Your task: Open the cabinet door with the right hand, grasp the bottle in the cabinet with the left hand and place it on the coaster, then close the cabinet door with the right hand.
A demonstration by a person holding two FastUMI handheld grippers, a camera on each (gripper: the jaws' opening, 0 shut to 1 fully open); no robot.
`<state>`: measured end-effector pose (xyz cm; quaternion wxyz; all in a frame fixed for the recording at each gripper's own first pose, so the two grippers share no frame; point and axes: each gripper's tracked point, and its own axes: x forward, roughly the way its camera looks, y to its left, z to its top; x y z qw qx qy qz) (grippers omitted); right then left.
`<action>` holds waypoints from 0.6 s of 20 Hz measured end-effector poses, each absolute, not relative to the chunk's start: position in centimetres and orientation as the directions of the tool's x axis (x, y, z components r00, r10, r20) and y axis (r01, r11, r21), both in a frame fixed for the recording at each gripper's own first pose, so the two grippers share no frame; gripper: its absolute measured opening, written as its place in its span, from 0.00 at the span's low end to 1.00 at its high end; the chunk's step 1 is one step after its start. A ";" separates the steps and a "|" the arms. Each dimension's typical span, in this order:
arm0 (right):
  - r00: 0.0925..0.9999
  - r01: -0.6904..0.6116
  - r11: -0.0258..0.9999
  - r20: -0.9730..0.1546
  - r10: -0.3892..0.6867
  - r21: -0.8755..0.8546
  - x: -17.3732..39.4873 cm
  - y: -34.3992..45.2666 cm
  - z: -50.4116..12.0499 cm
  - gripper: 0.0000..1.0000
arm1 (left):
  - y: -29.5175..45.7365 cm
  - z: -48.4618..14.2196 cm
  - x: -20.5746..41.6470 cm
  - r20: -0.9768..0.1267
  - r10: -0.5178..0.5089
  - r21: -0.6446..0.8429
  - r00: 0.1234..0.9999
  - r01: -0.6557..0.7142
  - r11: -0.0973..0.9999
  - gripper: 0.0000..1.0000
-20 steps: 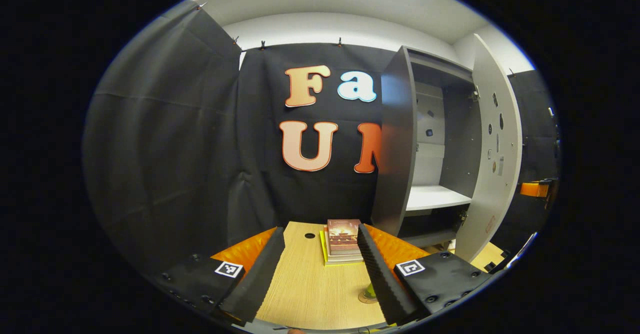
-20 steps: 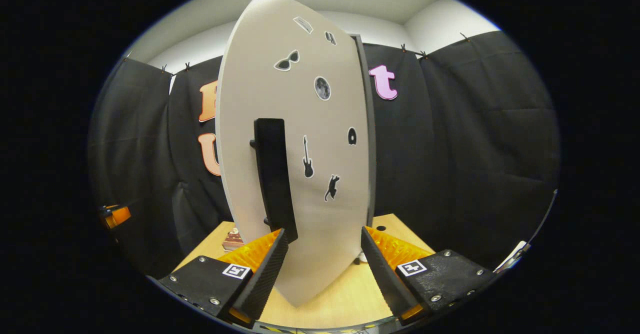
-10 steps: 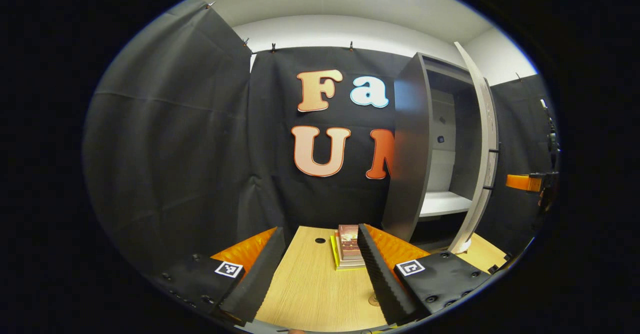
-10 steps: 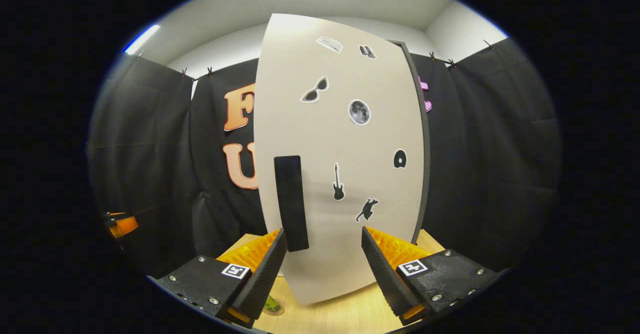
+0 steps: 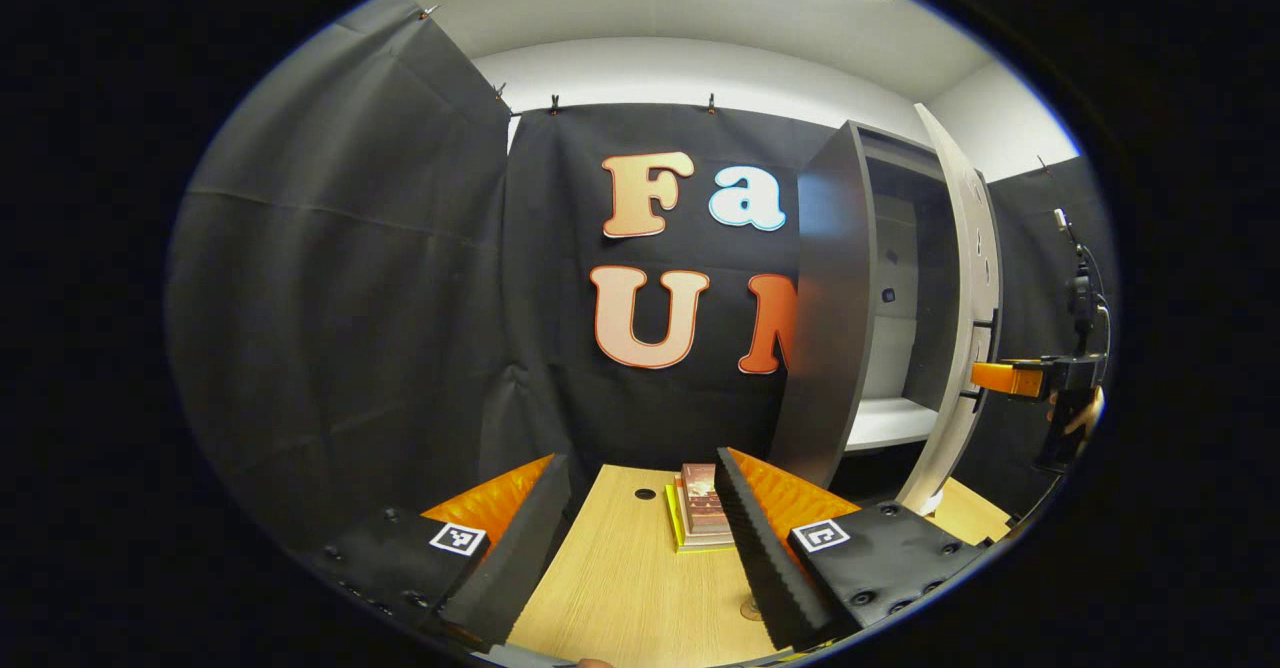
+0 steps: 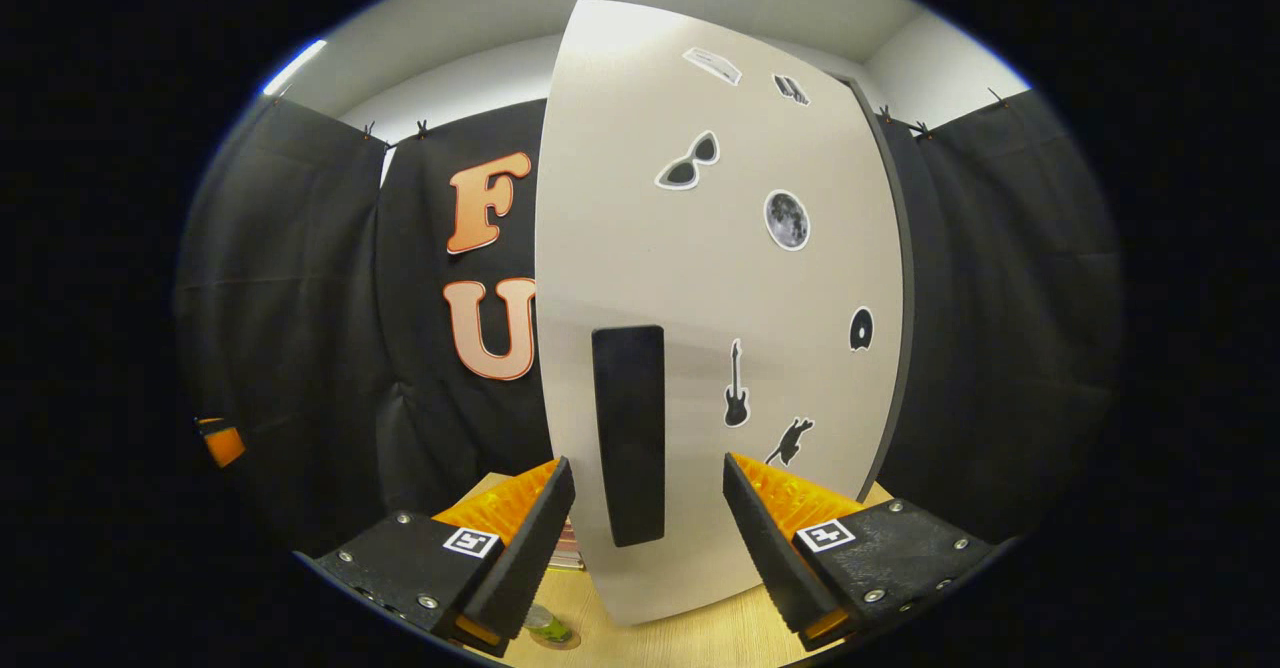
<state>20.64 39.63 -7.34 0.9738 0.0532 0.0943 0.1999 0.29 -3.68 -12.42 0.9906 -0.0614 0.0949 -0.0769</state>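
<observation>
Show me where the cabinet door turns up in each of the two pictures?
Left gripper view: the cabinet door stands at the right, seen nearly edge-on, part open.
Right gripper view: it faces the camera at centre, its black handle between the open fingers.
Shared landmark: the stack of books.

Pale grey cabinet door point(image 6: 700, 278) — black handle point(image 6: 628, 435), black-and-white stickers point(image 6: 787, 219).

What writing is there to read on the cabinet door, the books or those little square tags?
Cabinet door: none; its stickers are pictures only, such as sunglasses, a moon and a guitar.
Books: cover text too small to read.
Square tags: black-and-white patterns, no words.
</observation>
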 end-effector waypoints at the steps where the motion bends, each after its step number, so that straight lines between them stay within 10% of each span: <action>1: 0.903 -0.375 0.917 -0.167 0.395 0.139 21.0 39.7 -7.6 0.93 | -3.4 -12.4 0.4 -0.179 -0.160 -0.137 0.971 0.137 0.981 0.96; 12: 0.915 -0.340 0.932 -0.184 0.359 0.126 24.3 41.1 -9.4 0.92 | -1.1 -12.5 2.8 -0.202 -0.124 -0.131 0.971 0.099 0.986 0.95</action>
